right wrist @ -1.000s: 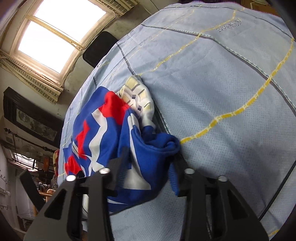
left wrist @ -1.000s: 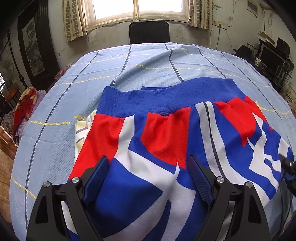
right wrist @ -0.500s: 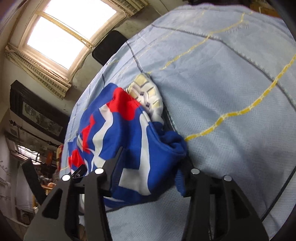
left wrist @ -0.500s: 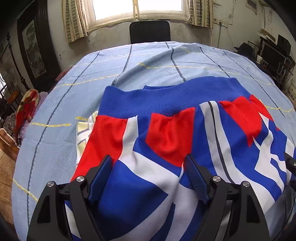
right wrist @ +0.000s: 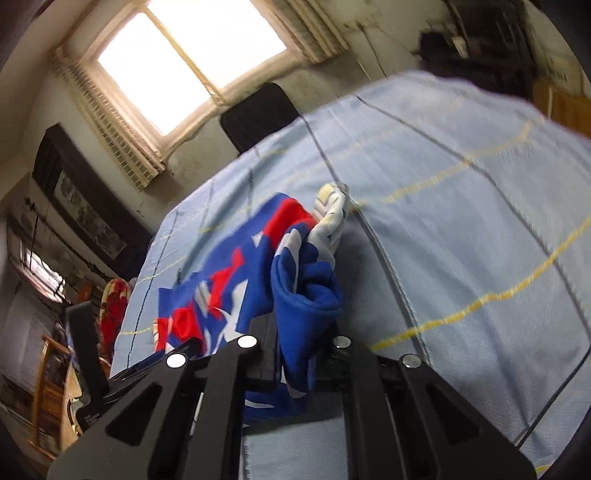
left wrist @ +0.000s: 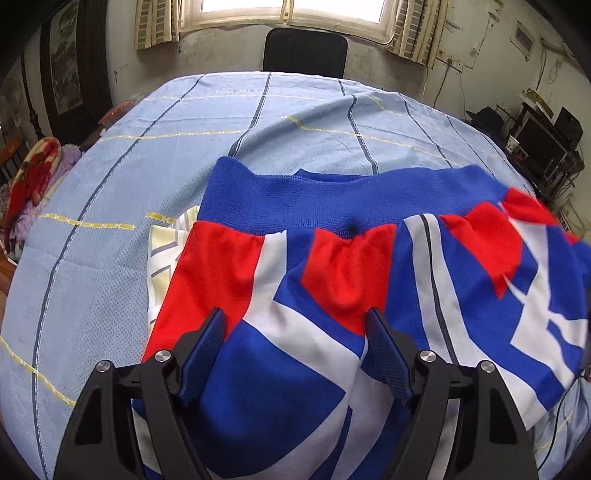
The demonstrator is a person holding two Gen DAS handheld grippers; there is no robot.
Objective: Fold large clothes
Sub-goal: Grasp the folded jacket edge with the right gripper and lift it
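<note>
The right-wrist view is blurred, and its fingertips are buried in cloth, so the exact pinch point is hard to make out. In the left-wrist view the garment's [left wrist: 332,295] near edge runs out of frame beneath the gripper, and a cream patterned layer [left wrist: 166,247] peeks out only at its left side.

The left gripper [left wrist: 295,325] hovers low over the garment, level, its jaws wide apart with blue-and-white fabric between them but not pinched. The right gripper [right wrist: 306,347] is tilted and closed on a bunched blue fold of the garment [right wrist: 306,291], lifting that end off the sheet [right wrist: 461,229].

One garment, two grippers, one chair [left wrist: 305,50] beyond the bed, one window [left wrist: 291,5].
</note>
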